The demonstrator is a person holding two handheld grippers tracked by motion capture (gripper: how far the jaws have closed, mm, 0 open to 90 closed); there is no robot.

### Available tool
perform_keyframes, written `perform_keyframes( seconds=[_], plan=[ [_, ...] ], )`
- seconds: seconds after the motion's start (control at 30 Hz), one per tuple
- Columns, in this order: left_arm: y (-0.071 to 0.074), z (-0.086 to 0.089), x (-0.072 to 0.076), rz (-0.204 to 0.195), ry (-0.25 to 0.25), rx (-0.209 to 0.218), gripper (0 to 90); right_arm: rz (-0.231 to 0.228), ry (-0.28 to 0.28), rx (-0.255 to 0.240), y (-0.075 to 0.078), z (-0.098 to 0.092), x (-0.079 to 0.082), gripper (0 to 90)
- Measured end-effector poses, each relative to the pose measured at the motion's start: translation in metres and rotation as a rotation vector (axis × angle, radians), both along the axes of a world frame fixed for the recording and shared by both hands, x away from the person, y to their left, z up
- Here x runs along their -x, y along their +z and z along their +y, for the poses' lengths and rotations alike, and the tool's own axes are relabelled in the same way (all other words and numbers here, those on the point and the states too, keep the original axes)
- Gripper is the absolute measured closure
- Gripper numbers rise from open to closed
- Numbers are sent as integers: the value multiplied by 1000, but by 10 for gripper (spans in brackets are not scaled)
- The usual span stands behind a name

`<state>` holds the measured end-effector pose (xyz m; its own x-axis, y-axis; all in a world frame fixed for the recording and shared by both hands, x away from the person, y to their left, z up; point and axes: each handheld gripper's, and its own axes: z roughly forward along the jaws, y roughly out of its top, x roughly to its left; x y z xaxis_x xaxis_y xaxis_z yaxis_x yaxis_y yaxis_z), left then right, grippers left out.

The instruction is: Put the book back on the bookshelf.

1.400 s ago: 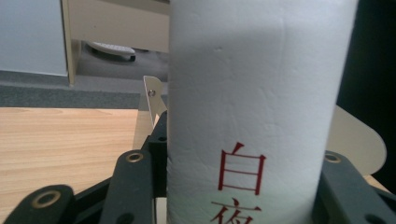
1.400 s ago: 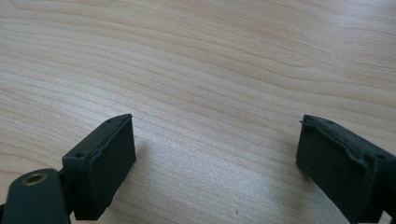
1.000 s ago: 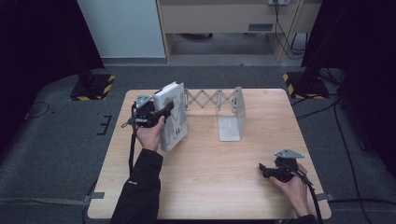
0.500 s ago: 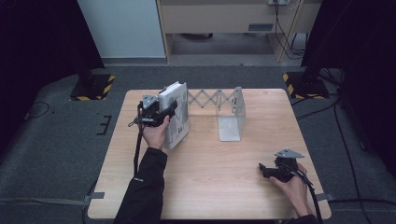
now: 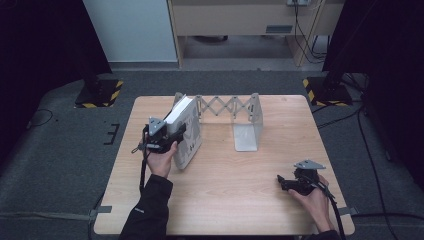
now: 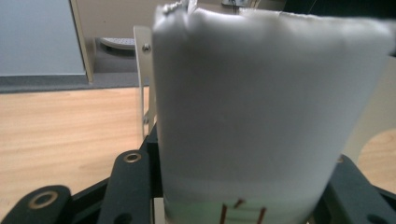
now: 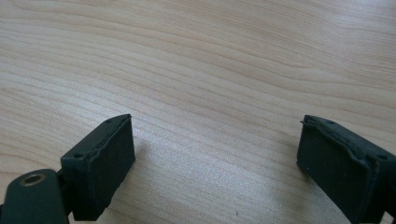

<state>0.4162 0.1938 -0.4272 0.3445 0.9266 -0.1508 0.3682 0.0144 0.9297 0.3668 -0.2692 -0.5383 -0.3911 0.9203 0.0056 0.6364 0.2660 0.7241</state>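
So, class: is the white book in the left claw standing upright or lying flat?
Upright. The book stands on its edge on the table against the expandable rack, the left claw shut on its sides.

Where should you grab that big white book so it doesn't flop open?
Probably across its thickness, as the left gripper does now: one jaw on each cover, coming in from the near edge. The book stands upright by the metal rack's left end plate, so the page edge faces the person, and squeezing both covers keeps the pages shut.
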Motion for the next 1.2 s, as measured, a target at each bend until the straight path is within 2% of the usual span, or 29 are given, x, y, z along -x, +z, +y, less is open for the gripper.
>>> perform_keyframes(
  seconds=[0.17,0.33,0.43,0.67,0.97,1.2],
  plan=[
    [-8,4,10,1,0,-4,510,0,0,0,0,0,0,115],
    [-13,-3,17,-47,30,-20,513,0,-1,0,0,0,0,114],
    [-14,-8,17,-60,43,-30,515,0,-1,0,0,0,0,115],
    [-18,-12,8,-103,65,-38,516,-1,-1,0,0,0,0,112],
    [-19,-21,-10,-104,112,-36,516,-1,-1,0,0,0,0,112],
    [-23,-28,-20,-137,140,-21,514,3,-3,-2,0,1,0,110]
  ],
)
